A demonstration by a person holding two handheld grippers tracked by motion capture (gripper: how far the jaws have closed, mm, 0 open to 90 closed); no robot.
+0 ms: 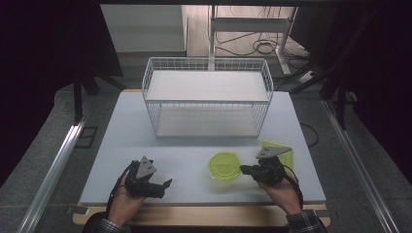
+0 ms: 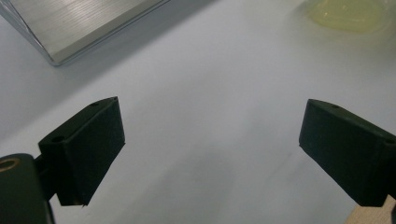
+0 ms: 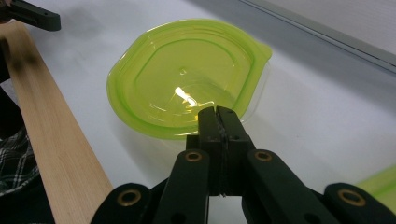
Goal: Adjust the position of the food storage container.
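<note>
The green lid (image 3: 187, 79) lies on the bench (image 1: 184, 160), near and right of centre, in front of the wire basket (image 1: 206, 97). The right gripper (image 3: 219, 116) pinches its near rim between pressed-together fingers. The left gripper (image 1: 163, 187) rests at near left, fingers (image 2: 88, 144) spread over bare bench.

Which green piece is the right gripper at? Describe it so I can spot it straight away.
Start at the white wire basket at the back of the grey table. Come toward the near edge, right of centre, to the round yellow-green lid, just left of the right gripper. Unlike the flatter, angular green piece right of it, it is round with raised concentric ridges.
</note>
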